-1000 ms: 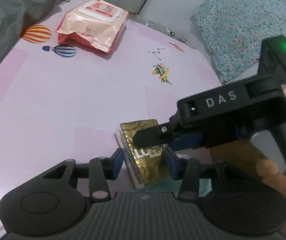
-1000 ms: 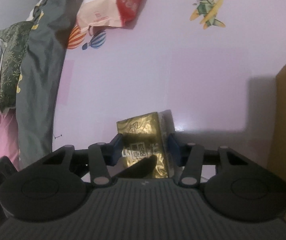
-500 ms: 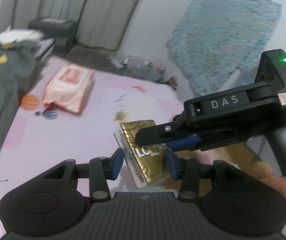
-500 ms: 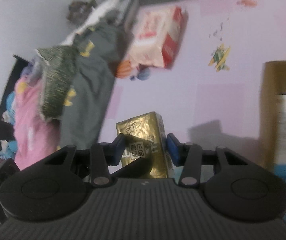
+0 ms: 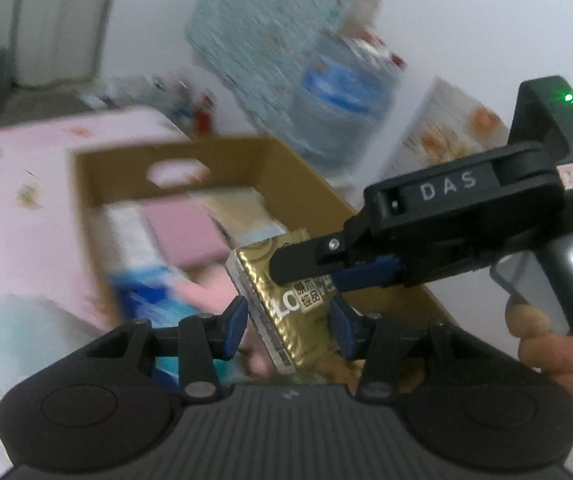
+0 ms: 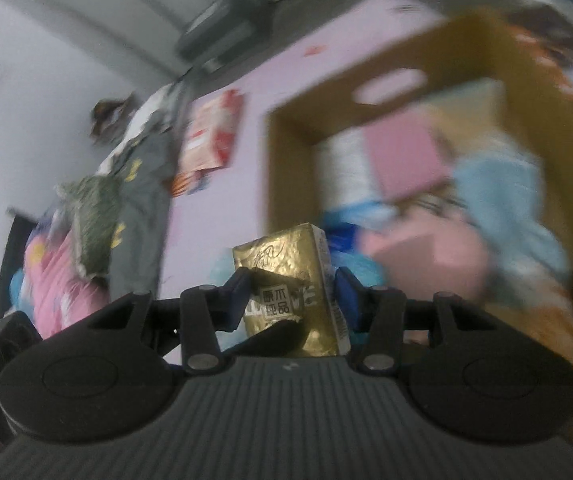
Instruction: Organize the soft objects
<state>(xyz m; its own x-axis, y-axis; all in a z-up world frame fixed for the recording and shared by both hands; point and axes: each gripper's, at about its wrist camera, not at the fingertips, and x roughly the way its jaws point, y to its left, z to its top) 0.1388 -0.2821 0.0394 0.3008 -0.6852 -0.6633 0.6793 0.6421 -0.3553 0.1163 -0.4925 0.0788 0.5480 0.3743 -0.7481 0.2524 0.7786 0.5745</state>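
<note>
A: Where is the gold tissue pack (image 5: 292, 304) sitting right now?

B: It is hanging in the air, off the pink mat (image 5: 26, 216), tilted over the near corner of the cardboard box (image 5: 306, 184). Both grippers are pinching it.

A: How is each one gripping?

B: The left gripper (image 5: 288, 326) is pressing its blue pads (image 5: 235, 326) against the pack's two long sides. The right gripper (image 6: 292, 300) is reaching in from the right edge of the left view, with one black finger lying across the pack's printed face. In its own view its blue pads are squeezing the pack's sides too.

A: What is lying inside the box?

B: Soft things, blurred: a pink folded piece (image 6: 406, 156), something light blue (image 6: 506, 200), and a white and blue packet (image 5: 142, 276).

A: Anything else on the mat?

B: A red and white wipes pack (image 6: 212, 136) is lying near its far edge, beside a heap of grey clothing (image 6: 142, 184).
</note>
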